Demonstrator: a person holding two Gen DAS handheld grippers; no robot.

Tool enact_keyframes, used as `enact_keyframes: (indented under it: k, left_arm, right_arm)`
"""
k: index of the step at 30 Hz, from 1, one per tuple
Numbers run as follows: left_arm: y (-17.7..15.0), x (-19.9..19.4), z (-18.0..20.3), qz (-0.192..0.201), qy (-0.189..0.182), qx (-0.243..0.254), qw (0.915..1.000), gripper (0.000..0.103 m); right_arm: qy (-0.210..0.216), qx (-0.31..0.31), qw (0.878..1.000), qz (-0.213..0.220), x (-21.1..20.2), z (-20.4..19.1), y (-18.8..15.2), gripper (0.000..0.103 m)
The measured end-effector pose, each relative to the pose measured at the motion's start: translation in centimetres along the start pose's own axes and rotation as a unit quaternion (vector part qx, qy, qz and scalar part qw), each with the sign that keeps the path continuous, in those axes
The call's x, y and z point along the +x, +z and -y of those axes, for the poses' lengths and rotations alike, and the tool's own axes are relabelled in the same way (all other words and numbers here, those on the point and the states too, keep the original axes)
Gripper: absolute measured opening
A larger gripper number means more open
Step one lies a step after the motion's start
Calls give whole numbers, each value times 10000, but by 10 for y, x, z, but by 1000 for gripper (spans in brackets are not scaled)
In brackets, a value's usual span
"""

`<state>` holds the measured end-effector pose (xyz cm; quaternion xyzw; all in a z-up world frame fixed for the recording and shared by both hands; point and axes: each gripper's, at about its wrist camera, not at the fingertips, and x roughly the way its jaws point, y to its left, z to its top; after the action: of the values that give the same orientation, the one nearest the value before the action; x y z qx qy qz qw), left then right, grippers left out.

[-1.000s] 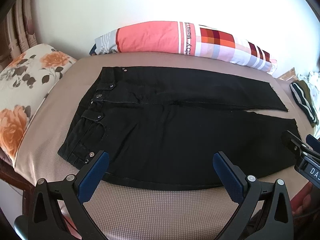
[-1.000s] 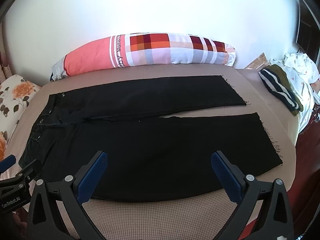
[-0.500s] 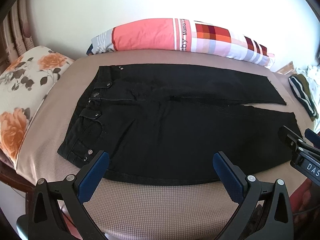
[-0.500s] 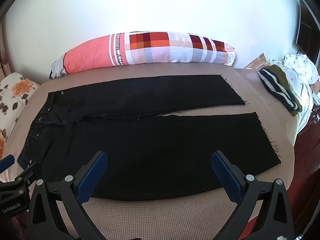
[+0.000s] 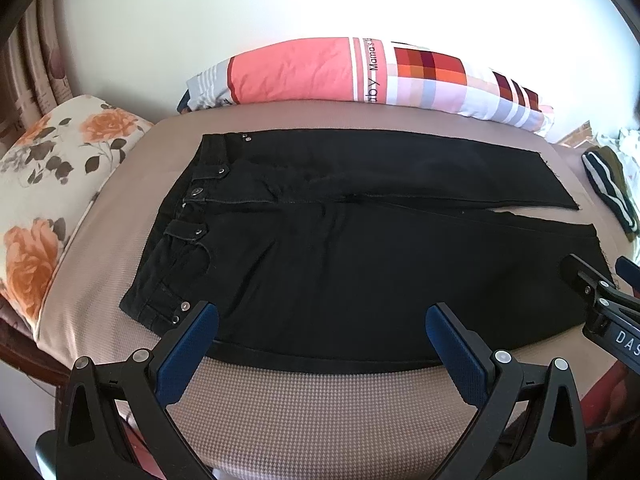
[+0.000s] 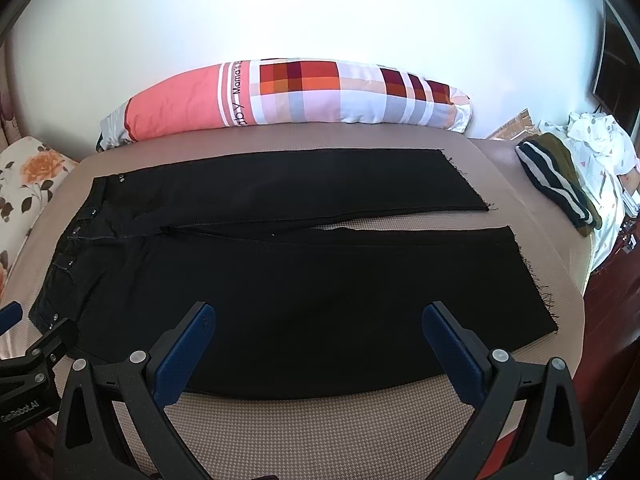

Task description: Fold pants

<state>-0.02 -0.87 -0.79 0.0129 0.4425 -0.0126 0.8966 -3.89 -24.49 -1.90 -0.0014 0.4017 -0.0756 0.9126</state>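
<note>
left gripper (image 5: 322, 338) and right gripper (image 6: 318, 336), black frames, blue pads (image 5: 188, 354), silver screws

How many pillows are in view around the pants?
2. A long pink and checked pillow lies along the wall beyond the black pants. A floral pillow sits past the waistband end. Others may lie out of frame.

- The bed (image 6: 320, 432) has a tan, finely checked cover.
- Black pants (image 6: 280, 280) lie flat and unfolded on it, waistband to the left, both legs running right, a narrow gap between the hems.
- A long patchwork pillow (image 6: 296, 94) lies along the far edge.
- A floral pillow (image 5: 52, 184) rests at the left end.
- A striped dark garment (image 6: 556, 182) lies at the right end.
</note>
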Motion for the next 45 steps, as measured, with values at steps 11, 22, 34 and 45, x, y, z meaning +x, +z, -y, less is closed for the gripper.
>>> enact_keyframes:
  k: [11,22,34,45]
  left_arm:
    - [-3,3,-7,-21,76,-74,9999,103]
    - [-5,5,-8,-57,113,-109,9999,103]
    - [-5,5,-9,-36,142,-91,9999,103]
    - [-4,6,-9,-37,145,-90,9998,103]
  right_arm:
    - [-4,-51,10000,-13,1,-2,-2,103]
    - [-7,-64,10000,-38,2,-7,-1,103]
    - [16,-74,10000,-44,3,-7,-1,103]
    - [21,-79,10000,-57,4,-8,-1,103]
